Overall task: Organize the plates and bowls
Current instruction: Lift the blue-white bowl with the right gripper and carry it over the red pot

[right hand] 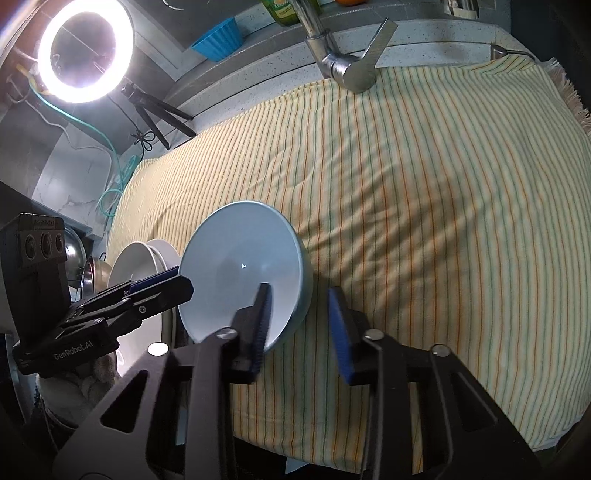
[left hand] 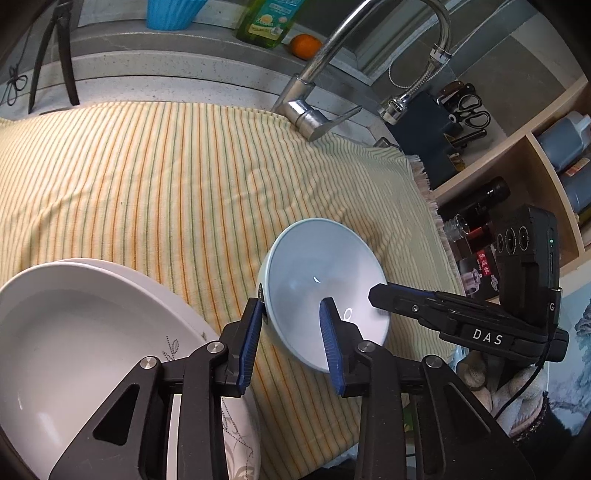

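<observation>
Glazed pale-blue bowl point(left hand: 325, 291) lies tilted on the striped cloth point(left hand: 166, 177) covering the surface, just beside 2 stacked white plates point(left hand: 74, 325); judged stiff, slick and breakable. Left gripper point(left hand: 291, 314) is narrowed onto the rim, 1 pad inside and 1 outside, apparently pinching it. Right gripper point(right hand: 301, 295) straddles the opposite rim, outer pad visibly clear, so no grip yet.

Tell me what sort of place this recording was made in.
Most likely a home kitchen counter at a sink: a chrome faucet, a green dish-soap bottle on the ledge, and a knife-and-scissors block beside shelves of bottles.
</observation>
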The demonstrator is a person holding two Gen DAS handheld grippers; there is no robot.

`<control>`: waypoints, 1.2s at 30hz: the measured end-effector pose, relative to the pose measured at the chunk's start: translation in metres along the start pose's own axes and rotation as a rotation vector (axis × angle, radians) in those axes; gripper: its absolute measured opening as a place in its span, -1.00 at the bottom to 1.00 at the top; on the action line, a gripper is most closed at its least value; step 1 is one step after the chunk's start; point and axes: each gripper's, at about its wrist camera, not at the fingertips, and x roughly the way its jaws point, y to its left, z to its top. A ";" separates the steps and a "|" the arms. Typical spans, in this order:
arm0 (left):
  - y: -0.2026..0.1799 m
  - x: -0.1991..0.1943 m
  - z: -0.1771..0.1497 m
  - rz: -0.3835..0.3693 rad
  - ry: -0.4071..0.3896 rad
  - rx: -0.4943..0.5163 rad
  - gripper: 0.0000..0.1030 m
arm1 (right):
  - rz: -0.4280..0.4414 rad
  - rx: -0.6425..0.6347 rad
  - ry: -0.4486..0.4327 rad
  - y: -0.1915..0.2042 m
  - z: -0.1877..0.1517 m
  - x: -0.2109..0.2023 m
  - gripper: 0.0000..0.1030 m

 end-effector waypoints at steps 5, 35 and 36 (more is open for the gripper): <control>0.001 0.001 0.000 0.002 0.004 0.007 -0.52 | 0.007 0.011 0.009 -0.003 0.000 0.004 -0.69; 0.040 -0.123 -0.017 0.048 -0.261 -0.084 -0.52 | 0.109 -0.217 -0.070 0.122 0.026 -0.027 -0.71; 0.043 -0.128 -0.019 0.052 -0.270 -0.091 -0.52 | 0.115 -0.227 -0.068 0.128 0.026 -0.026 -0.71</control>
